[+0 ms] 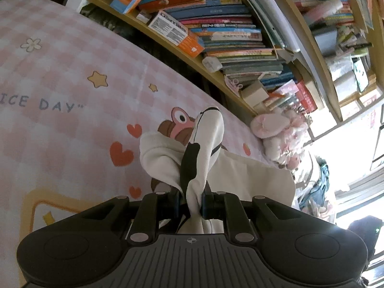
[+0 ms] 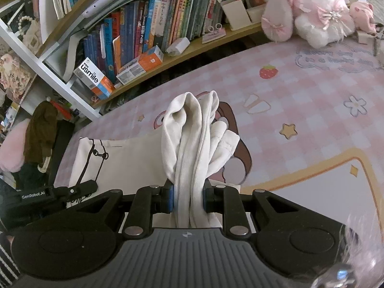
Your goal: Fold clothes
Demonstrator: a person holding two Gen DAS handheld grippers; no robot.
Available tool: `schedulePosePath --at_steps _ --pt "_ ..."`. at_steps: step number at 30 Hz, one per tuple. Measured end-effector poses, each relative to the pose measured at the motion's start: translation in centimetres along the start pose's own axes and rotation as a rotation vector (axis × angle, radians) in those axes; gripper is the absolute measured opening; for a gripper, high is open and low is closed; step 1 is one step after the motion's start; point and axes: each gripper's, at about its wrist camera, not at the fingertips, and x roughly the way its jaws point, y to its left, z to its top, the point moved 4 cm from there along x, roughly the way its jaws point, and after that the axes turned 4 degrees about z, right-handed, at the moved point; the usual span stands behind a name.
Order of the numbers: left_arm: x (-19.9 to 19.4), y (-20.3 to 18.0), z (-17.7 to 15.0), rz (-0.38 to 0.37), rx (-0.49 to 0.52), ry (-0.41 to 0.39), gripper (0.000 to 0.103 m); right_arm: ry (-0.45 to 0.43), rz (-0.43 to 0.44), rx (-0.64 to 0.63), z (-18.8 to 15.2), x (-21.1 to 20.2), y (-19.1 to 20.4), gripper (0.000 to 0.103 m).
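Your left gripper is matte black, with a grey ribbed plate carrying a small crosshair mark, flanked by two round black housings with shallow discs. Silver screw heads cap its linkage bars. Your right gripper is built the same, and its blue finger pads show clearly. In the right wrist view, the other black unit bears white "GenRobot.AI" lettering. Your sleeve at the lower left edge is black-and-white striped.
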Motion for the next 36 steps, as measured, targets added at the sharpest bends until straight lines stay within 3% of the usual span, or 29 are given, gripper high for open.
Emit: schedulePosePath --at_steps 4,22,29,36 --pt "0.8 0.4 2.0 -0.023 -0.025 -0.007 0.015 -0.007 0.009 -0.007 1.7 1.3 0.1 0.019" --pt "9.6 0.1 11.8 0.005 -0.004 -0.059 0.015 -0.047 0.052 -0.048 13.1 10.5 -1.9 0.019" --pt "12.1 0.2 13.7 0.018 -0.018 -0.079 0.015 -0.045 0.073 -0.057 15.9 13.1 -2.8 0.019" --pt "14.0 0.9 14.5 0.031 -0.007 -0.081 0.015 -0.043 0.079 -0.032 16.3 15.3 -4.4 0.019"
